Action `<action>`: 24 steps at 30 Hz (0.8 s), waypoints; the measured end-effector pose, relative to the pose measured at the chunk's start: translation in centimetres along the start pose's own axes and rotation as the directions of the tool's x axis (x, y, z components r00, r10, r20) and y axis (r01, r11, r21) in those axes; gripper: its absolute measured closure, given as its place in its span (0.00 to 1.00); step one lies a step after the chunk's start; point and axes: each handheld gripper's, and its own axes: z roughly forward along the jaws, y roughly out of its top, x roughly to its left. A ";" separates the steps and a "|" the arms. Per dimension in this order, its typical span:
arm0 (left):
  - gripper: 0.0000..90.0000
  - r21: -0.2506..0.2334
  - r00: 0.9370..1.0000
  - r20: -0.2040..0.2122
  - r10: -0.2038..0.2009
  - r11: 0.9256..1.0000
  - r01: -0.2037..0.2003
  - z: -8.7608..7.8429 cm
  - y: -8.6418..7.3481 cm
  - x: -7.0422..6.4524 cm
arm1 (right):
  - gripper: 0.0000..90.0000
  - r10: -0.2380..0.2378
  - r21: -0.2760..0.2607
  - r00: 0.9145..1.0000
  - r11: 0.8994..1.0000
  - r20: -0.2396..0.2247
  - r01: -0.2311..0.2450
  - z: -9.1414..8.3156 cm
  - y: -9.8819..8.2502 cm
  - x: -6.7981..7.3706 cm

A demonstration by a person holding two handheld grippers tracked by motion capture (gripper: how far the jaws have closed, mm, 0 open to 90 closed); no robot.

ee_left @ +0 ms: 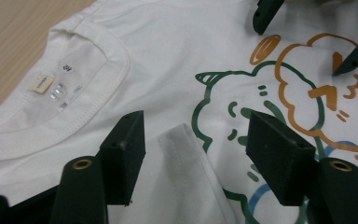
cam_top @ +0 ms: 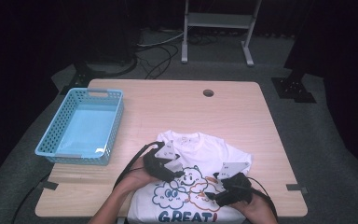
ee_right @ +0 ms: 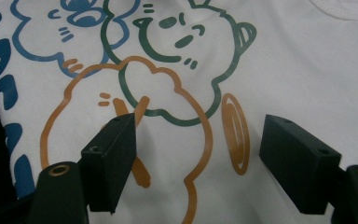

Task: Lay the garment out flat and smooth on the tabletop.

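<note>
A white T-shirt (cam_top: 200, 144) with cartoon clouds printed in green, orange and blue lies flat at the near edge of the table, collar away from the person. My left gripper (cam_top: 181, 172) rests low on its chest, just below the collar (ee_left: 74, 121). Its jaws (ee_left: 196, 144) stand open on either side of a folded sleeve hem (ee_left: 186, 163), with the pads clear of the cloth. My right gripper (cam_top: 212, 187) hovers over the print from the right, open (ee_right: 198, 149), with nothing but the flat orange cloud drawing (ee_right: 121, 107) between its jaws. The right gripper (ee_left: 298, 51) also appears in the left gripper view.
A light blue plastic basket (cam_top: 114, 126) stands at the table's left side. The wooden tabletop (cam_top: 168, 102) has a round cable hole (cam_top: 208, 93) near its far edge. Cables trail from both grippers off the near edge.
</note>
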 end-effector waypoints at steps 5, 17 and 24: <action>0.51 0.008 1.000 -0.003 0.020 1.000 -0.020 0.9 -0.2 0.5 | 0.29 -0.001 -0.002 1.000 1.000 -0.002 0.001 0.0 0.0 0.0; 0.97 0.077 0.999 0.013 0.037 0.996 -0.038 0.9 0.6 1.2 | 0.29 -0.007 -0.008 1.000 1.000 -0.002 0.007 0.0 -0.1 -0.1; 0.98 0.040 0.997 0.011 0.079 0.996 -0.079 -0.8 1.0 1.9 | 0.29 -0.008 -0.008 1.000 1.000 -0.005 0.008 0.0 -0.1 -0.1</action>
